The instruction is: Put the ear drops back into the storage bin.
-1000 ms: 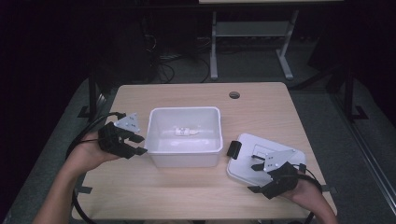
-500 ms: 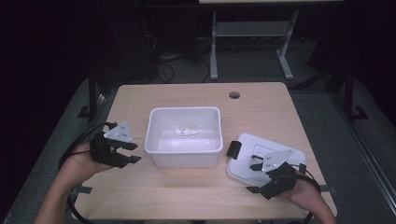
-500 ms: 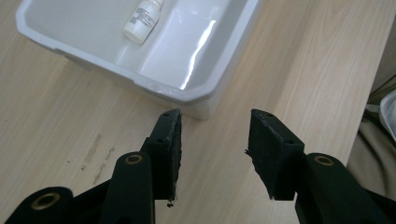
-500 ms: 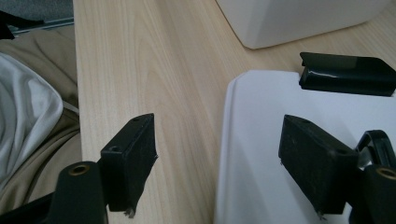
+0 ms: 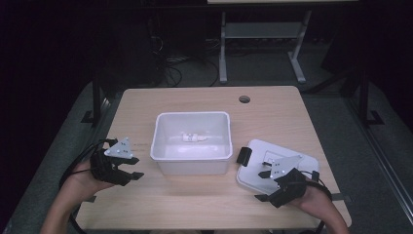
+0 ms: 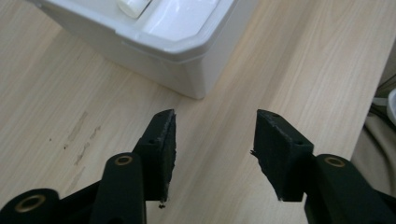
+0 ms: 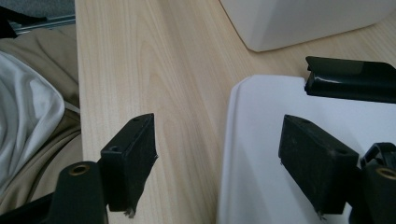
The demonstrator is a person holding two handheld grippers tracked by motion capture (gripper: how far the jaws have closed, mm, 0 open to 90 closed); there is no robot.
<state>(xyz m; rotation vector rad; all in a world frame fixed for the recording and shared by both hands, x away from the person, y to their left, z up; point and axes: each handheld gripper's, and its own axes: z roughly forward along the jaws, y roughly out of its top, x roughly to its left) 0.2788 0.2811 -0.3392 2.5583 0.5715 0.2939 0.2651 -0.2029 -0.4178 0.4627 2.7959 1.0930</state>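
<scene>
High view: the left gripper (image 5: 130,167) sits low over the pale wooden table (image 5: 195,200), just left of the white rectangular plastic tub (image 5: 191,162), with bare wood between its tips and the tub wall. A small white bottle (image 5: 193,138) lies inside the tub. The right gripper (image 5: 263,185) rests at the near left edge of the flat white plastic lid (image 5: 282,151), whose black clip (image 5: 243,155) faces the tub.

Left gripper view: the jaws have just been opening and stand apart with nothing between them; the tub's corner is ahead and slightly left, with free tabletop around it.

Right gripper view: the jaws stand wide, straddling the lid's edge without pressing it; one jaw is over wood, the other over the lid.
</scene>
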